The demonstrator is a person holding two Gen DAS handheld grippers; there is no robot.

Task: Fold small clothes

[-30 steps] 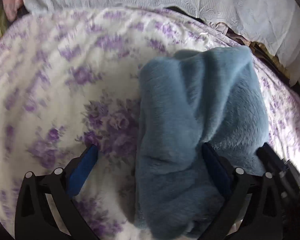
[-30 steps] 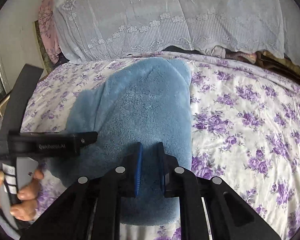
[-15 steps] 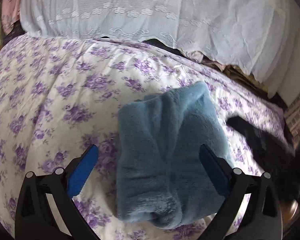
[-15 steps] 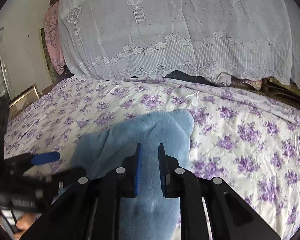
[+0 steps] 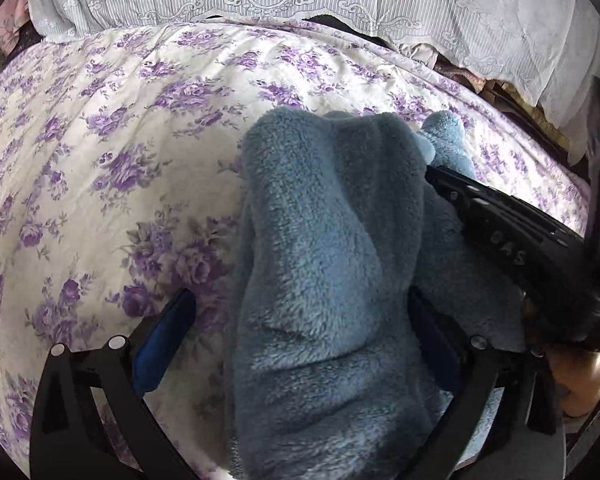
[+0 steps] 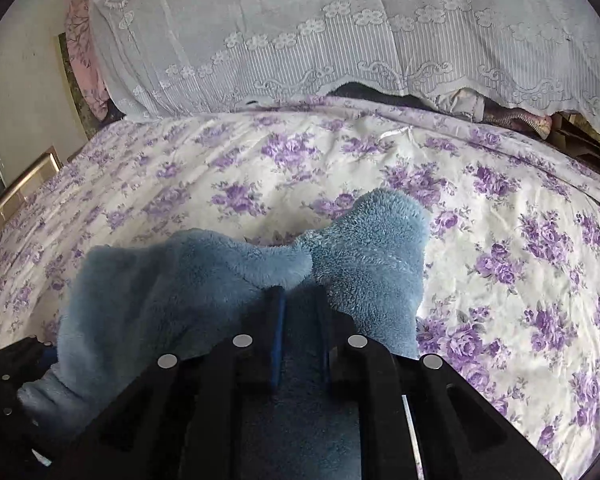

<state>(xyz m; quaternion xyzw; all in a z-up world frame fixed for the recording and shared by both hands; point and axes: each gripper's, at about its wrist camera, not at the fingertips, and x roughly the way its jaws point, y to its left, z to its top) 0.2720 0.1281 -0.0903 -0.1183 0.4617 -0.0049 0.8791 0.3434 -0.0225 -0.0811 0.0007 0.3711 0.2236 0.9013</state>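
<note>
Floral bedsheet (image 6: 228, 160): carrier, purple print. Blue fleece garment (image 5: 324, 264): bunched near sheet's near edge, soft, light, limp, judged best taken at hem corners. Right gripper (image 6: 300, 312): nearly closed, fleece fold pinched. Left gripper (image 5: 300, 340): wide apart, fleece draped between, ungripped.

A bed sheet (image 6: 480, 216), white with purple flower sprays, fills the middle and lower parts of both views and shows a few soft creases. Across the top of each frame hangs a white lace cloth (image 6: 340, 28) with a scalloped, embroidered hem that reaches down to the far edge of the bed. At the upper left of the right wrist view, a pink patterned fabric (image 6: 82, 48) hangs beside a pale wall (image 6: 24, 92), and a gold-coloured frame (image 6: 20, 192) stands at the left edge.
</note>
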